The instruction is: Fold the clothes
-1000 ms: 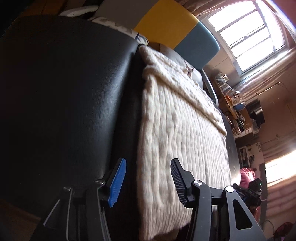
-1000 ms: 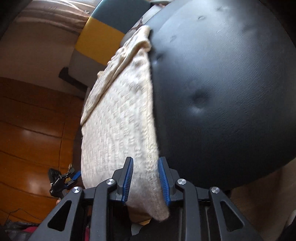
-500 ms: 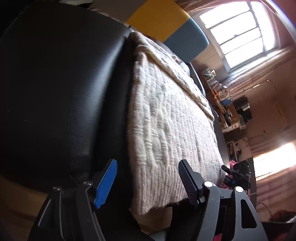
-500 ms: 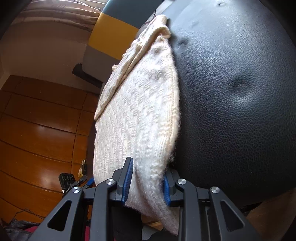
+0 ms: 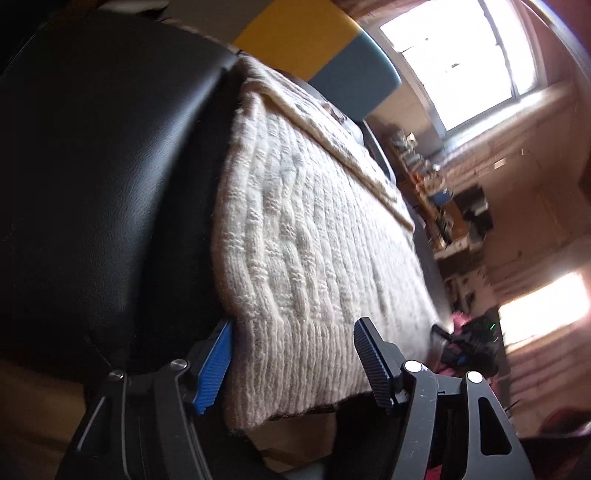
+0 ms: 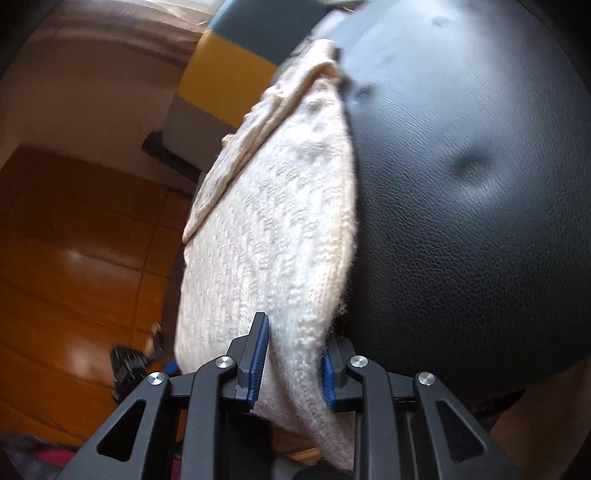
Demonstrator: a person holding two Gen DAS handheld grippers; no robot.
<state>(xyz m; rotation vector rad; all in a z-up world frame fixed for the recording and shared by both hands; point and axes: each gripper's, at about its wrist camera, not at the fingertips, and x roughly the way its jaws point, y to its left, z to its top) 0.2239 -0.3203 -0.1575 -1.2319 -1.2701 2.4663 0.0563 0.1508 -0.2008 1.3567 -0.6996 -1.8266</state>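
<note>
1. A cream knitted sweater [image 5: 303, 258] lies flat on a black leather seat [image 5: 103, 184], stretching away ahead of both tools
2. The left hand-held gripper [image 5: 291, 363] stands released, its jaws having just narrowed slightly, straddling the near hem corner without pinching it
3. The right hand-held gripper [image 6: 291, 363] is clenched on the opposite near corner, jaws just tightened
4. The thick knit looks soft, floppy and stretchy; the ribbed hem corners seem the firmest hold

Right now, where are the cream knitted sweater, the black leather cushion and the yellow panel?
cream knitted sweater [image 5: 317, 258], left wrist view, ribbed middle.
black leather cushion [image 6: 480, 206], right wrist view, dimpled top.
yellow panel [image 5: 303, 33], left wrist view, flat face.
</note>
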